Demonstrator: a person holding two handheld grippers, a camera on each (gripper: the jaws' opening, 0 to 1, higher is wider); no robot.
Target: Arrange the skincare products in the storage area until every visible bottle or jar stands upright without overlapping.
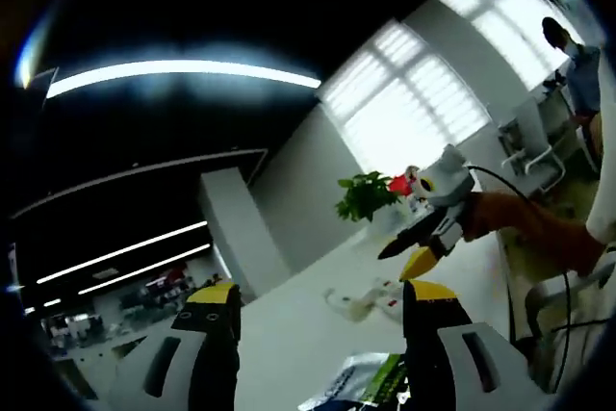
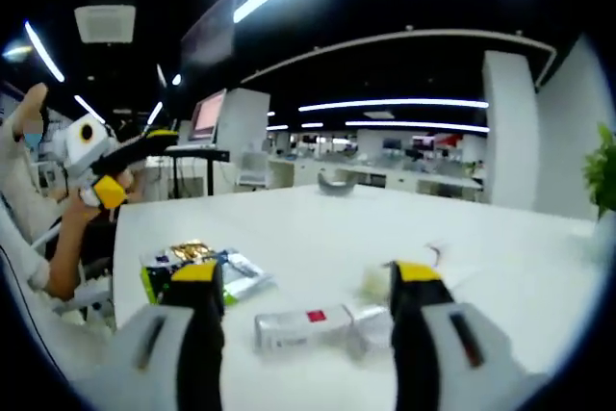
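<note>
Skincare stuff is all lying flat on the white table point(image 2: 318, 228) right now, nothing upright yet. In the right gripper view, lower centre, a white boxed tube with a red mark point(image 2: 303, 326) lies on its side between the jaws of the right gripper point(image 2: 306, 281), which are spread wide and holding nothing. A shiny foil packet point(image 2: 197, 267) sits lower left, just beside it. The left gripper point(image 1: 322, 297) is open too and empty, raised above the table. My guess: the carton is light, a bit crushable and slick, so I'd pinch it across the narrow sides near the middle, gently. The packet looks floppy and probably won't stand.
</note>
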